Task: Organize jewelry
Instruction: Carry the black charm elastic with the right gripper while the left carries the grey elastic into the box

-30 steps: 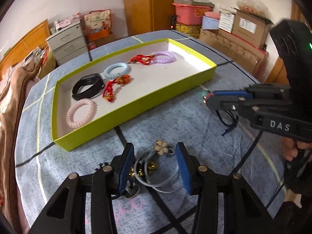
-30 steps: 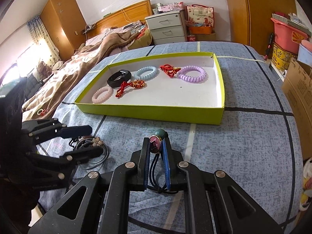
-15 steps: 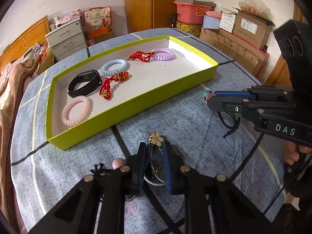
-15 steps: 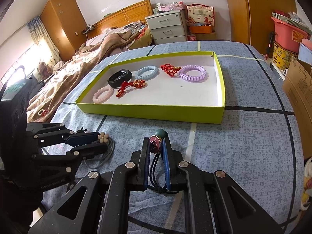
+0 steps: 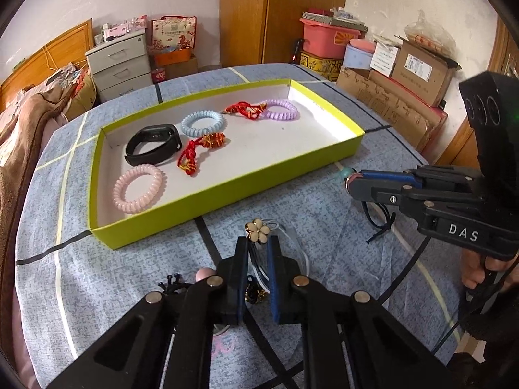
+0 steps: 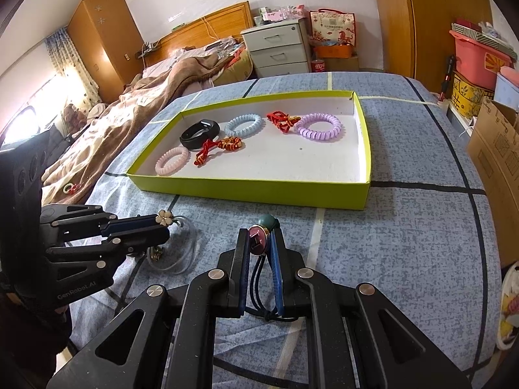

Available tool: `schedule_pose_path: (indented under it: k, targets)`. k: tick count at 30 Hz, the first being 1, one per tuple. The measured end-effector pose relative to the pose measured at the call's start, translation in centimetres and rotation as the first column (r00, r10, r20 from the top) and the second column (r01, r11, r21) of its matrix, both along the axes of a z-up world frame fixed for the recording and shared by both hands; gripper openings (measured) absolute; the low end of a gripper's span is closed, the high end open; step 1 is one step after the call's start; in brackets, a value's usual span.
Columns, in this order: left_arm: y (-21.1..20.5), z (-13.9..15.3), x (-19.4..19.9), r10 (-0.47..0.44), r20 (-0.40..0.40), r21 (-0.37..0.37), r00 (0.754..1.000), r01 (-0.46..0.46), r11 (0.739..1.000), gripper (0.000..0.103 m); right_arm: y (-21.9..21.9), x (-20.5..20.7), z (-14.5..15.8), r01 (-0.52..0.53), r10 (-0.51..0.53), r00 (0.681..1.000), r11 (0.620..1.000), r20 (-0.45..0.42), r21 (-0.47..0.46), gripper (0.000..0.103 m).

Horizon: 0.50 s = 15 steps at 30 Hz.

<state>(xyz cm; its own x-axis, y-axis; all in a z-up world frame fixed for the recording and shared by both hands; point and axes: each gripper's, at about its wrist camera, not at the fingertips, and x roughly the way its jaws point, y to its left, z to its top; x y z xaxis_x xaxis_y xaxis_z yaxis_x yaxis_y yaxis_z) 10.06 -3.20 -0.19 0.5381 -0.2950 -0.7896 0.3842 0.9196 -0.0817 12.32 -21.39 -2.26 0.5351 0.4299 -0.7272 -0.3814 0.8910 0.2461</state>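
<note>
My left gripper [image 5: 258, 243] is shut on a flower-charm necklace [image 5: 257, 230] with clear cord loops, held just above the blue tablecloth; it also shows in the right wrist view [image 6: 166, 218]. My right gripper [image 6: 259, 238] is shut on a dark cord bracelet with a pink disc and green bead [image 6: 258, 241], to the right of the left gripper; in the left wrist view the bead [image 5: 344, 172] shows at its tip. The yellow-green tray [image 5: 227, 191] lies beyond both, holding pink [image 5: 138, 184], blue [image 5: 202, 123] and purple [image 5: 279, 109] coil bracelets, a black band [image 5: 153, 144] and red knots [image 5: 201, 149].
A pink bead [image 5: 205, 273] and a small black trinket [image 5: 172, 282] lie on the cloth left of my left gripper. Cardboard boxes [image 5: 405, 81] stand past the table's right edge, a bed [image 6: 136, 103] past its left. The tray's right half [image 6: 318, 159] is bare white.
My left gripper has closed on the flower-charm necklace and lifted it a little off the cloth. The right gripper has stayed still, holding its bracelet.
</note>
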Motion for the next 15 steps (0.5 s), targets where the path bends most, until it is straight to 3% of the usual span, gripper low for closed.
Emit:
schedule_pose_path:
  k: [15]
  targets:
    - [2.2,3.1,2.0,0.069,0.056,-0.068,0.996,-0.065,0.996,0.012,-0.5,1.3,3.8,0.015,-0.016,0.996,1.000,0.084,0.009,0.013]
